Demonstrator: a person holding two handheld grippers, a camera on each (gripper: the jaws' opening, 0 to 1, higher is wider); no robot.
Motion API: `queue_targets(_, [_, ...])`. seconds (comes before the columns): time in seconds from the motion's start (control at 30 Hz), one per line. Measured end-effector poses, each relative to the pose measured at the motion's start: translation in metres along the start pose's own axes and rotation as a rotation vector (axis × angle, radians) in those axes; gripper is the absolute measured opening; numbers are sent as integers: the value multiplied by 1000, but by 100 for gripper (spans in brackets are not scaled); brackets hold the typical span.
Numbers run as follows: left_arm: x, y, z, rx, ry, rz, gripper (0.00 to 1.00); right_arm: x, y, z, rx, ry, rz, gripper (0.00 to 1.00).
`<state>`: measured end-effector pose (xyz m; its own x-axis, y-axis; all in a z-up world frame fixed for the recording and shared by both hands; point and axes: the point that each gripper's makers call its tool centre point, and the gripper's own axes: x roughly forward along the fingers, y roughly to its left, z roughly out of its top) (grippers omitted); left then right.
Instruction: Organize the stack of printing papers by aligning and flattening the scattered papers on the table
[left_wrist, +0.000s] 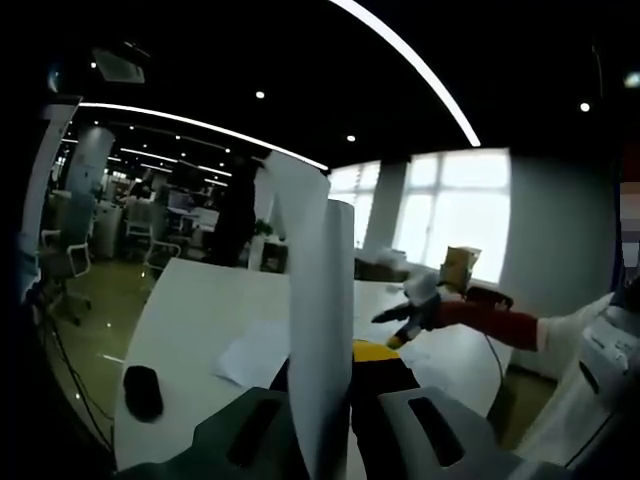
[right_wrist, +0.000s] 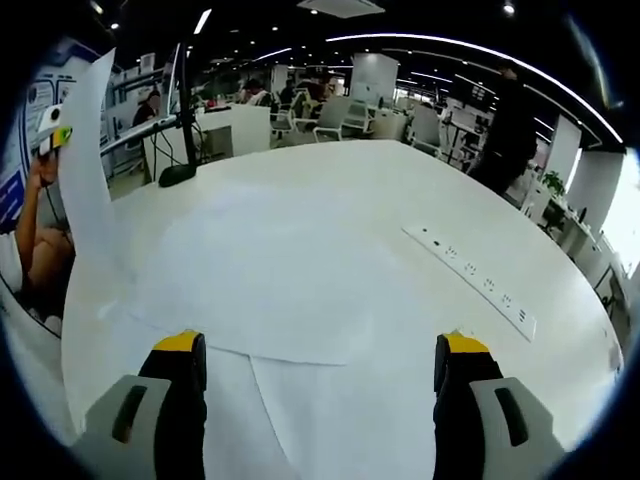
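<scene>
One sheet up in the left claw, more papers flat on the white table.

In the left gripper view: left claw pinched shut on a tall sheet of paper, standing up the middle of the frame. Another loose sheet flat on the table just left of it, a black mouse near the lower left edge. Right claw at mid right.
In the right gripper view: right claw wide apart, low over overlapping papers spread across the middle, front edges between the two jaws. Held sheet up at far left. White power strip at right, apart from the papers. Lots of bare table beyond.
</scene>
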<state>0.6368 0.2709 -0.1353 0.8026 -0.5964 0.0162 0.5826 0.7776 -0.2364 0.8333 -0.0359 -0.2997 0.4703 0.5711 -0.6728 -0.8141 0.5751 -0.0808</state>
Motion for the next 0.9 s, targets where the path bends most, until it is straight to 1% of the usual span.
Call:
queue_targets(0.3, [-1,0,0,0,-2,5,6,8,1,0,-1,8,7,90])
queue_targets(0.53, [-1,0,0,0,-2,6,6,15,1,-3,3,22,14,90])
queue_targets(0.9, [0,2,0,-1,-1,7,6,19,-2,-4,11,26,17,90])
